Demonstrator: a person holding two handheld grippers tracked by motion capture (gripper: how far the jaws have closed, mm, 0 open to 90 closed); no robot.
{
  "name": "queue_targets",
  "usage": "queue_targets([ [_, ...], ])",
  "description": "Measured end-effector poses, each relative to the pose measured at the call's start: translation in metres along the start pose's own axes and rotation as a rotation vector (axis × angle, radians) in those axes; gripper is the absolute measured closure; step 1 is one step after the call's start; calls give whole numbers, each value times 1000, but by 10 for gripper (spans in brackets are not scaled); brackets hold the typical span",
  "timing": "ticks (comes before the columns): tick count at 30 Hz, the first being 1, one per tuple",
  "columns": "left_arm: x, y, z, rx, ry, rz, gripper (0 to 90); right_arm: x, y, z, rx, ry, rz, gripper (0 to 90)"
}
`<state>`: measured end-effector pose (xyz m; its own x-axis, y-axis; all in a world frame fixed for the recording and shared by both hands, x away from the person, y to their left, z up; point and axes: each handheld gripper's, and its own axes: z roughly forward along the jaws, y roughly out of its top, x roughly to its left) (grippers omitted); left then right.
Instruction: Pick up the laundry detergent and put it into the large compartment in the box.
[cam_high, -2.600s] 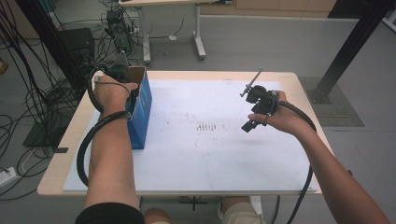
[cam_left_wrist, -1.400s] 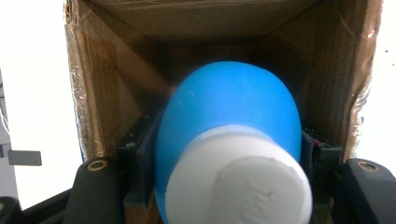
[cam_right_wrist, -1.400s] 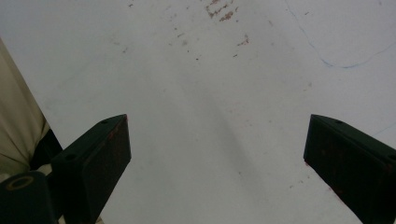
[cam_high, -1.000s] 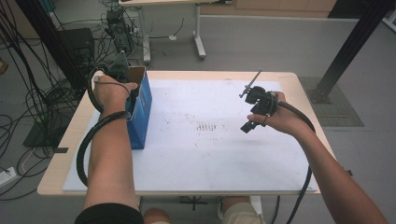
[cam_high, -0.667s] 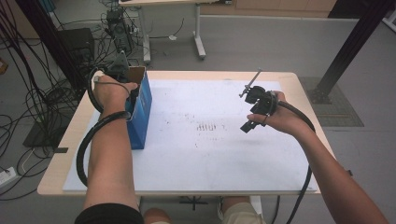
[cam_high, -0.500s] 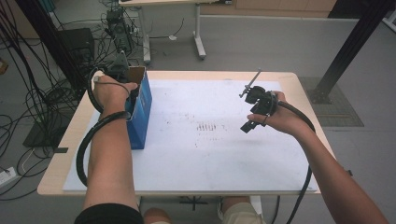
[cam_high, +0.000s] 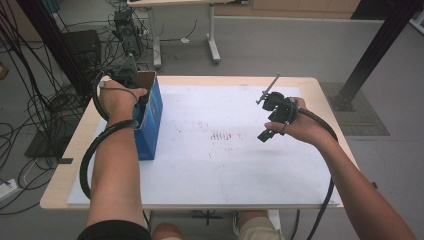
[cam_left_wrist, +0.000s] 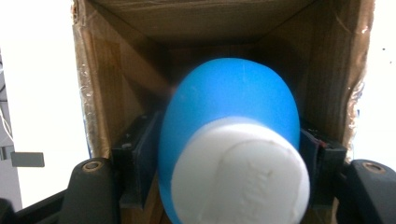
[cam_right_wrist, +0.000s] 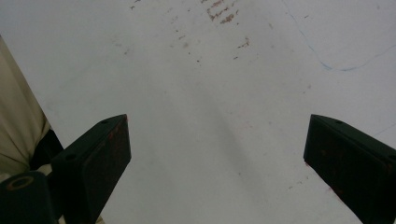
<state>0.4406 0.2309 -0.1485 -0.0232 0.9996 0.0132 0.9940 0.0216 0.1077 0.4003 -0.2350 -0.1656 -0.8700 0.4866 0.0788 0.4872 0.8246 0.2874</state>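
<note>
Left tool (cam_left_wrist: 229, 186): down inside the open top of the blue-sided brown cardboard box (cam_high: 150, 117), its black jaws on either side of a blue plastic bottle with a white screw cap (cam_left_wrist: 231, 140). The jaws have just been opening a little; the bottle sits between them, and whether the pads are pressing on it I cannot tell.
Blue bottle: inside the box, cap end towards the left tool's camera, body pointing deeper in, brown cardboard walls close on both sides.
Box: standing upright on the left part of the surface (cam_high: 200, 200), at the left edge of the white sheet (cam_high: 240, 165) that covers most of it.
Left hand (cam_high: 120, 97): over the box's top, wrist bent downward, forearm running straight from the near edge of the surface to the box; a black cable loops from the hand along the forearm.
Right tool (cam_high: 270, 120): well to the right of the box, held above the white sheet, tilted down towards it. Jaws stand wide apart with nothing between them; the right gripper view shows bare, smudged white sheet in the gap.
Right hand (cam_high: 295, 125): wrapped around the tool's body, forearm coming in at a slant from the lower right, well apart from the box.
</note>
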Motion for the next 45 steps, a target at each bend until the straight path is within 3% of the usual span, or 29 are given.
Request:
queue_targets([
  [19,-3,-10,-31,-25,-13,39,276,8,5,-1,-16,-1,-27,75],
  [28,-8,-21,-60,-50,-6,101,216,8,6,-3,-17,-9,-26,73],
  [34,-19,-31,-74,-75,-15,175,161,9,10,-6,-15,-15,-28,71],
  [45,-47,-39,-83,-83,-51,373,108,4,8,-9,-14,-22,-7,69],
])
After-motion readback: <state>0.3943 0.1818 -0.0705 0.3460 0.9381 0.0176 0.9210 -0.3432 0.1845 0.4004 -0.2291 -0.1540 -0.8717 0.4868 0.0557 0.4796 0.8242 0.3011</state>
